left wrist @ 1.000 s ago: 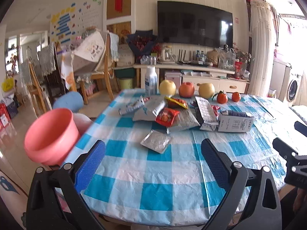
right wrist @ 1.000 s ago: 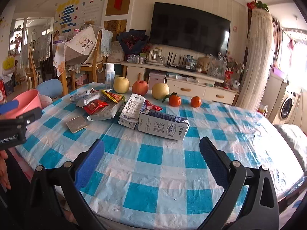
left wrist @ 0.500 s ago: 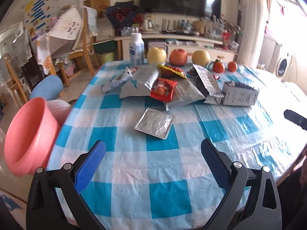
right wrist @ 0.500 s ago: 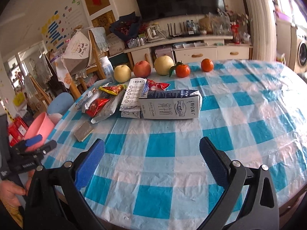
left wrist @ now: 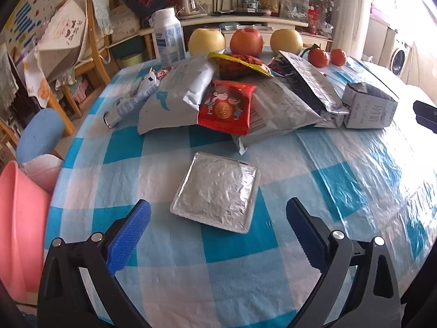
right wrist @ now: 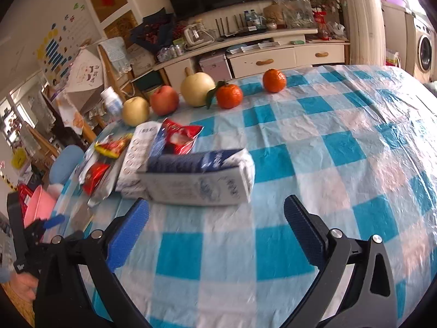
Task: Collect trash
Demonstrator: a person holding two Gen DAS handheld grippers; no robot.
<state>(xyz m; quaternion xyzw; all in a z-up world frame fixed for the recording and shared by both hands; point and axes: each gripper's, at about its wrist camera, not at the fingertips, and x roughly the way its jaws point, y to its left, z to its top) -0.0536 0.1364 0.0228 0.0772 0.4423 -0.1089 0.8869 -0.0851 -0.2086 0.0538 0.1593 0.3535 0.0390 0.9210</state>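
Left tool [left wrist: 218,218] wide, holding nothing, over the desk [left wrist: 232,273]. Foil packet [left wrist: 217,191] lies flat just ahead between its fingers. Beyond: red snack bag [left wrist: 226,109] on the grey wrappers [left wrist: 273,114], milk carton [left wrist: 368,106] at right, pink bin [left wrist: 19,227] off the left edge.

Right tool [right wrist: 215,218] wide, holding nothing. Carton [right wrist: 199,180] lies just ahead on its side, wrappers stacked against its left; fruit row [right wrist: 196,90] behind.

On the tabletop [right wrist: 341,142] stood two yellow pears [right wrist: 197,85], one red apple [right wrist: 164,100] and two tangerines [right wrist: 229,96]. There was one milk carton [right wrist: 202,181], one foil tray [left wrist: 217,191], one white bottle [left wrist: 167,35], one red snack packet [left wrist: 228,108], and, at nine o'clock, one pink basin [left wrist: 20,227].
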